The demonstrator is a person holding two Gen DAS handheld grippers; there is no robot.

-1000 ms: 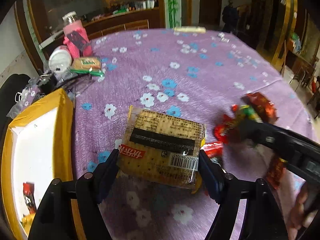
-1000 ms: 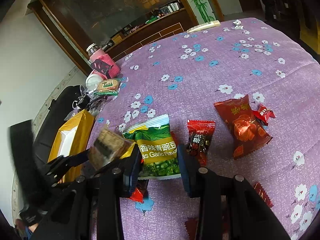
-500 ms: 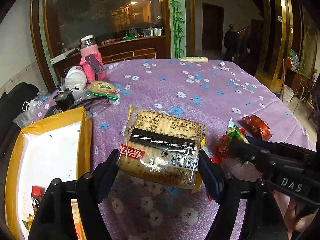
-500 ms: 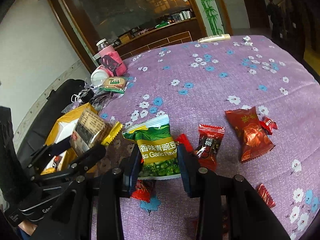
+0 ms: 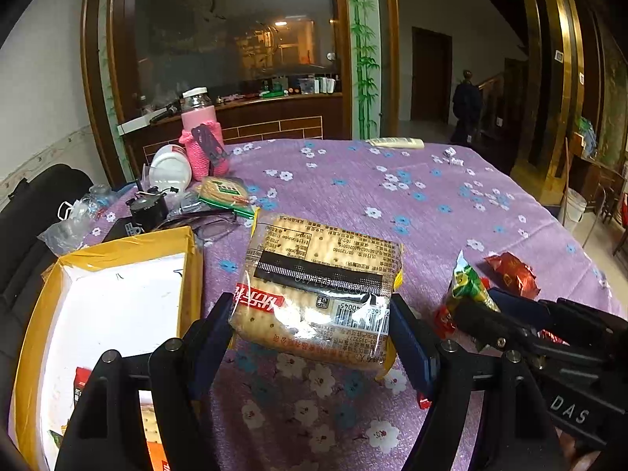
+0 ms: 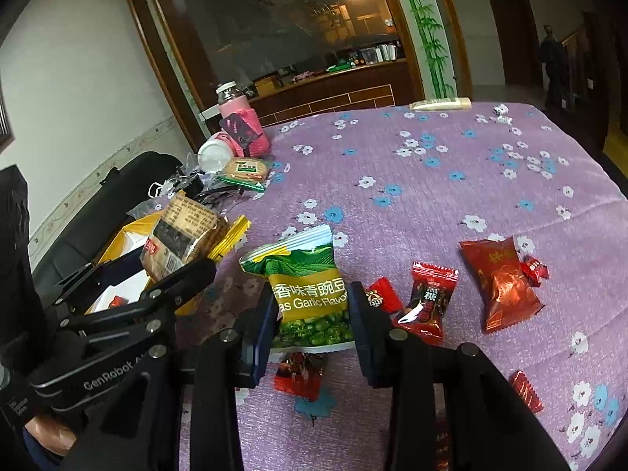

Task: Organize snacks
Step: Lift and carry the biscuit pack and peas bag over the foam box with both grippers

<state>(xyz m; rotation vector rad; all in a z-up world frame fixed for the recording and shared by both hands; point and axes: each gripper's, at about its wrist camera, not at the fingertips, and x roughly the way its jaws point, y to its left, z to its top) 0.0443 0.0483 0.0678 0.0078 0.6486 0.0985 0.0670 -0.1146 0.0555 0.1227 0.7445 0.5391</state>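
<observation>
Crackers first: the left gripper (image 5: pixel 310 325) has its jaws spread wide and clamped on both ends of the cracker pack (image 5: pixel 320 290), held up off the table just beside the yellow box (image 5: pixel 188 259). Glossy film, so probably slippery, and the biscuits inside will snap if squeezed harder, so holding it by the short ends like this looks right to me. It's light, I'd guess.

Right gripper (image 6: pixel 310 314) is nearly closed, pinching the green pea bag (image 6: pixel 304 286) by its lower part, also lifted. Soft puffy pouch, loose peas inside, weighs nothing; gripping near the bottom seam seems fine since it just crumples.

Past those, a few red candies (image 6: pixel 426 302) and a bigger red packet (image 6: pixel 502 282) lie loose on the purple flowered tablecloth (image 6: pixel 431 196), a soft cloth that could bunch up. At the far left edge sit another biscuit pack (image 5: pixel 221 192), a white lid and a pink-sleeved jar (image 5: pixel 202 137). Behind: wood counter, big dark glass pane, bamboo-painted pillar, a doorway.
</observation>
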